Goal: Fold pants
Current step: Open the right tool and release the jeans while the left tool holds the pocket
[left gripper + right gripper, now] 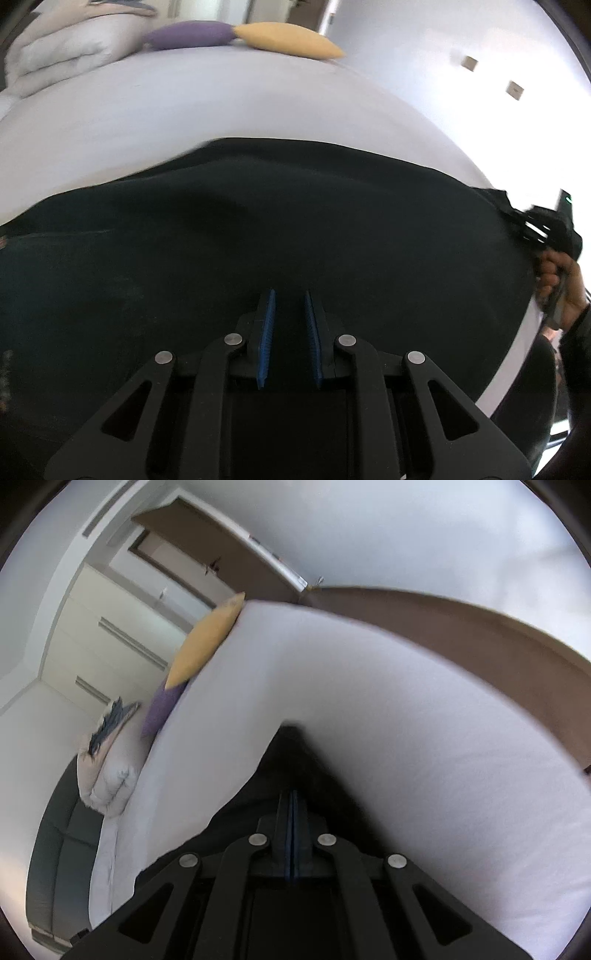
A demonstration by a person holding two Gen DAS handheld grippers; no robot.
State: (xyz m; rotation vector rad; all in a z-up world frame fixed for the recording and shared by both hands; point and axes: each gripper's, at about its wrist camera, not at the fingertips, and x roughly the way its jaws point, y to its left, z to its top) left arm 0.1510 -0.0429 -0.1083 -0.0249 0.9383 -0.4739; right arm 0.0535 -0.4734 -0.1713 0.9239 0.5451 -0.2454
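Black pants (258, 221) lie spread wide over a white bed (221, 103). In the left wrist view my left gripper (289, 293) is low over the cloth; its blue pads stand a narrow gap apart with dark fabric between them. At that view's right edge a hand (557, 280) holds my right gripper (543, 229), with a bunched corner of the pants at its tip. In the right wrist view my right gripper (293, 794) has its pads pressed together, and the pants (291, 753) run ahead from them in a taut dark wedge.
A purple pillow (188, 35), a yellow pillow (288, 40) and a folded white duvet (66, 48) sit along the bed's far side. A brown ledge (480, 638) borders the bed (406, 738). A grey sofa (62, 849) and pale cabinets (110, 627) stand beyond.
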